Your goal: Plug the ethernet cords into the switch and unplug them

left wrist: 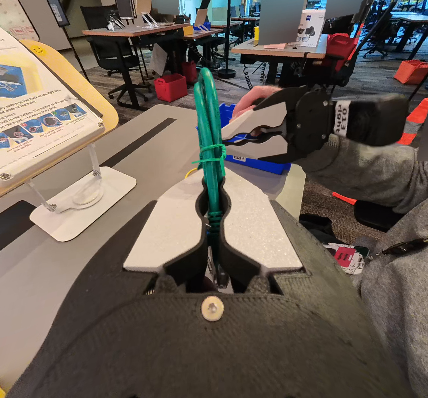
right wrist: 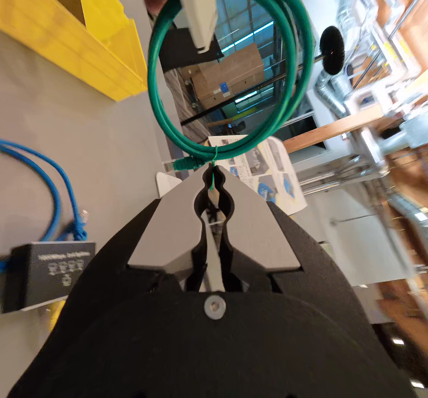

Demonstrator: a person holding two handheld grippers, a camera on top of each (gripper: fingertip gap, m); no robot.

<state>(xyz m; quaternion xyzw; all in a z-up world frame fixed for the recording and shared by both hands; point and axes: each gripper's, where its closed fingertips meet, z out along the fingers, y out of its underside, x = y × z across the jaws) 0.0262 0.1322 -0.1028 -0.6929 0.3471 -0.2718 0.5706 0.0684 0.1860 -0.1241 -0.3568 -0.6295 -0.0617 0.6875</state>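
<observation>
My left gripper (left wrist: 213, 178) is shut on a coiled green ethernet cord (left wrist: 207, 109) and holds it upright above the grey table (left wrist: 143, 155). A green twist tie (left wrist: 210, 153) binds the coil. My right gripper (left wrist: 225, 141) comes in from the right with its tips at that tie. In the right wrist view my right gripper (right wrist: 213, 167) is shut on the tail of the twist tie (right wrist: 212, 178), just below the green cord (right wrist: 289, 39) and its plug (right wrist: 183, 163). A left finger (right wrist: 196, 16) grips the coil's top. The black switch (right wrist: 46, 273) lies at the left with a blue cord (right wrist: 58, 178) by it.
A yellow bin (right wrist: 69, 39) stands on the table beyond the switch. A blue bin (left wrist: 254, 162) sits behind the green cord. An instruction sheet on a clear stand (left wrist: 46, 109) is at the left. A person's grey sleeve (left wrist: 347, 167) reaches in from the right.
</observation>
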